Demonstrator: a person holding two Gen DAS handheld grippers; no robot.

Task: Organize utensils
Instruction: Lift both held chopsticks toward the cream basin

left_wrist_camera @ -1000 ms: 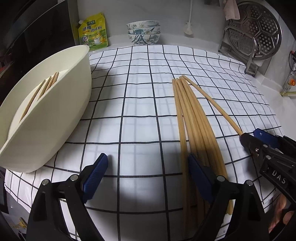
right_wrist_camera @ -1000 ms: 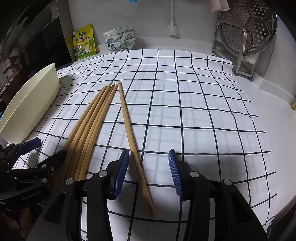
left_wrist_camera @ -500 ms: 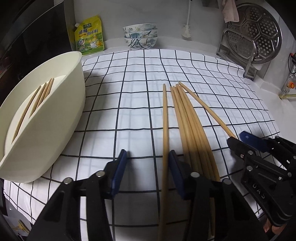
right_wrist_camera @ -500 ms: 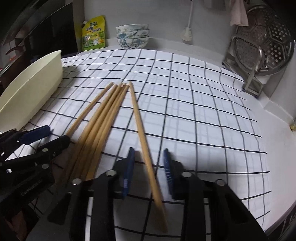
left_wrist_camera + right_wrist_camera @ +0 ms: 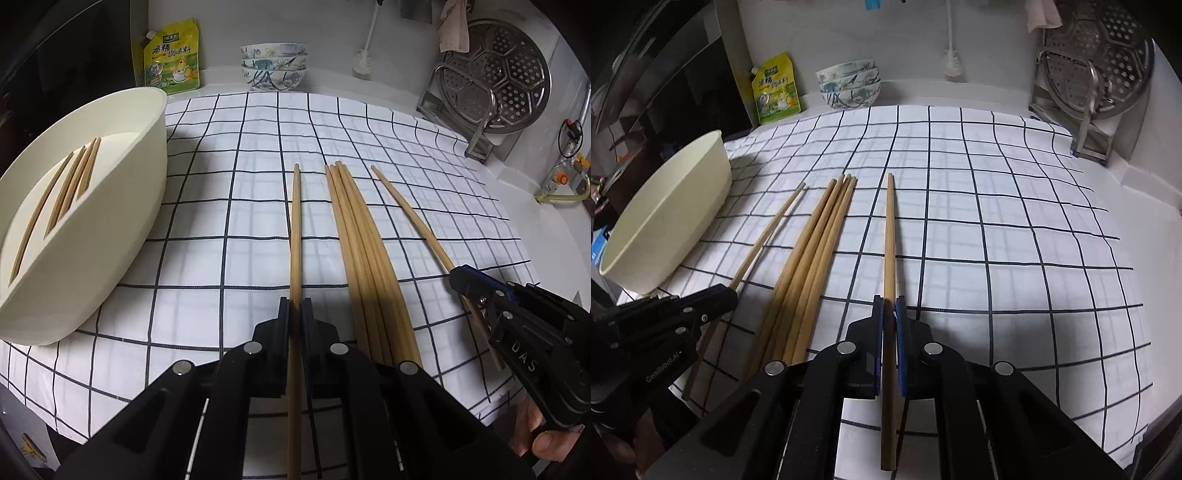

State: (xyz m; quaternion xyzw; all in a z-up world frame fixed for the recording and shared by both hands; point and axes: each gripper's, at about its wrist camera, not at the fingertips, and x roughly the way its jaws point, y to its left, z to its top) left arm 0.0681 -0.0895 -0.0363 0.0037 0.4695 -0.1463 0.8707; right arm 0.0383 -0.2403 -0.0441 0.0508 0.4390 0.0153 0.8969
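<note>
Lying on the checked cloth point(image 5: 369, 122) are the wooden chopsticks, split in 3 lots. The left gripper point(image 5: 295, 314) is clamped tight on a single chopstick point(image 5: 295, 221), pads pressed on both sides of the stick near its thick end; the rest of it runs fwd over the cloth, tip toward the back wall. The right gripper point(image 5: 889, 314) is closed the same way on another single chopstick point(image 5: 889, 229), blue pads squeezing it, thick end poking back under the tongs. In the left wrist view that right tool shows at the far right edge w/ its stick slanting up-left; a hand point(image 5: 535, 432) grips it from below.

Btwn the two held sticks sits a bundle of chopsticks point(image 5: 362, 251), side by side, touching each other, flat on the cloth, not touched by either tool.

Further left, a cream oval basin point(image 5: 122, 221) rests on the cloth edge, well apart from the bundle. Inside it lie four more chopsticks point(image 5: 74, 181), roughly parallel.

Along the back: a yellow-green seasoning pouch point(image 5: 171, 55) stands against the wall, stacked patterned bowls point(image 5: 273, 66) just beside it, a white brush point(image 5: 364, 61) leaning on the wall. Right rear corner: a perforated steel steamer plate point(image 5: 495, 70) upright in a metal rack point(image 5: 461, 110).
</note>
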